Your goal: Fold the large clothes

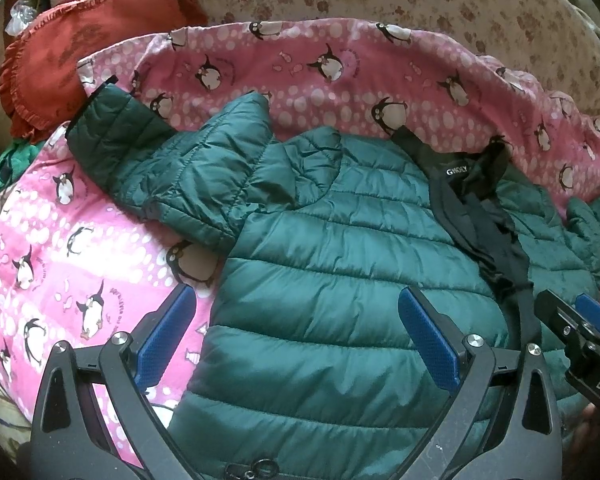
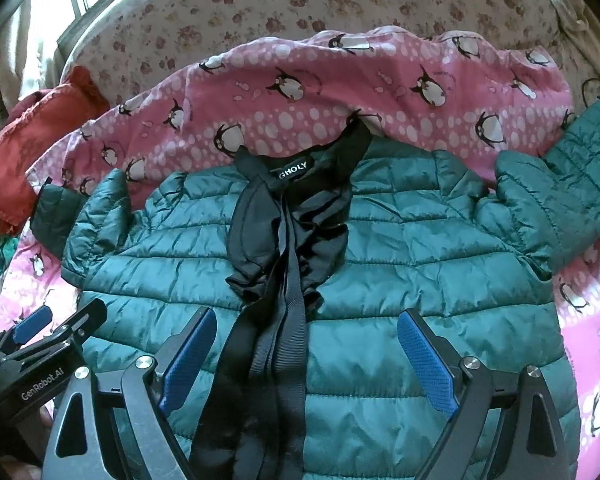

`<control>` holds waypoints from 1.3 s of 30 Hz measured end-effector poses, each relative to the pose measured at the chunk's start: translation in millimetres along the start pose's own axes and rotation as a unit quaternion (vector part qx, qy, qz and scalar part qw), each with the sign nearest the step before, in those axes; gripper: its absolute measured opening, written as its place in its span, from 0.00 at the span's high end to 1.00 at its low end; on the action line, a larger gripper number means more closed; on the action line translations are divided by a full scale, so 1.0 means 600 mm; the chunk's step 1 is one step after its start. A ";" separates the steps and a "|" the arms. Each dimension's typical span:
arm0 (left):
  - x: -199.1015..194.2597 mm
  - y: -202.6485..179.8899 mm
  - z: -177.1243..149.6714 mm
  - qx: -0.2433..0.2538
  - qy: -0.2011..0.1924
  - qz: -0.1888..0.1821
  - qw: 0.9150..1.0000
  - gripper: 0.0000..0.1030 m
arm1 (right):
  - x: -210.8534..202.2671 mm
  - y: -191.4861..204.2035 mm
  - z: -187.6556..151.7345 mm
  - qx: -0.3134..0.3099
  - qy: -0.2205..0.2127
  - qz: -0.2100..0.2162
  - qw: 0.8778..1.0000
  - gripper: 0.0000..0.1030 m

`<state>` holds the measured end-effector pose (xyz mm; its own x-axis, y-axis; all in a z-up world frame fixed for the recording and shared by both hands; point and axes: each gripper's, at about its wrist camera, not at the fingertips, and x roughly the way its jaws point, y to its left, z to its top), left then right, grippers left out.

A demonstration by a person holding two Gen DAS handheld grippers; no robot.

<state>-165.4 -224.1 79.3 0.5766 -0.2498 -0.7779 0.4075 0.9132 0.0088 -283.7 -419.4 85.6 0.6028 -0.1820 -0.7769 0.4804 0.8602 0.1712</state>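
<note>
Lying Flat: Green Puffer Jacket on Penguin-Print Blanket

The green quilted puffer jacket (image 2: 380, 248) is spread front-up on a pink penguin-print blanket (image 2: 300, 92), which is laid over a floral-print sofa (image 2: 300, 0). The black collar lining (image 2: 296, 176), marked with a "GHOLY" label, is positioned toward the sofa back. A black front placket (image 2: 276, 340) is run down the centre of the garment from the collar.

Sleeve positions:
- The sleeve seen in the left wrist view (image 1: 148, 152) is extended outward, with its cuff near a red ruffled cushion (image 1: 80, 60).
- The opposite sleeve (image 2: 568, 176) is bent upward at the far edge of the right wrist view.

Gripper status:
- The left gripper (image 1: 296, 328) is held above the lower jacket body, with one finger over the blanket and the other over the jacket. Its jaws are spread apart and nothing is grasped.
- The right gripper (image 2: 306, 348) is held over the placket. Its jaws are likewise spread and nothing is grasped.

Each gripper is visible at the edge of the other camera's view.
</note>
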 end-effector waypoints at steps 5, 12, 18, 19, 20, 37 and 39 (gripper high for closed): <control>0.003 0.001 0.003 0.001 -0.001 0.002 1.000 0.01 | 0.002 -0.001 0.001 -0.002 -0.003 -0.005 1.000 0.12; 0.007 0.006 0.010 0.001 -0.005 0.004 1.000 0.01 | 0.008 0.000 0.007 -0.003 0.007 -0.004 1.000 0.11; 0.013 0.010 0.017 0.003 -0.007 0.006 1.000 0.01 | 0.014 0.005 0.012 -0.005 0.007 -0.002 1.000 0.12; 0.014 0.011 0.019 0.002 -0.008 0.005 1.000 0.01 | 0.015 0.006 0.012 -0.005 0.008 -0.002 1.000 0.12; 0.015 0.011 0.020 0.002 -0.009 0.005 1.000 0.01 | 0.017 0.006 0.013 -0.005 0.009 -0.002 1.000 0.11; 0.040 0.009 0.029 0.000 -0.003 0.010 1.000 0.01 | 0.048 0.014 0.015 -0.004 0.018 -0.004 1.000 0.12; 0.040 0.011 0.029 0.000 -0.004 0.011 1.000 0.01 | 0.050 0.014 0.015 -0.003 0.018 -0.005 1.000 0.12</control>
<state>-136.9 -229.8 71.6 0.5912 -0.2332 -0.7721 0.3955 0.9181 0.0256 -255.6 -421.8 69.5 0.5747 -0.1726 -0.8000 0.4823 0.8612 0.1606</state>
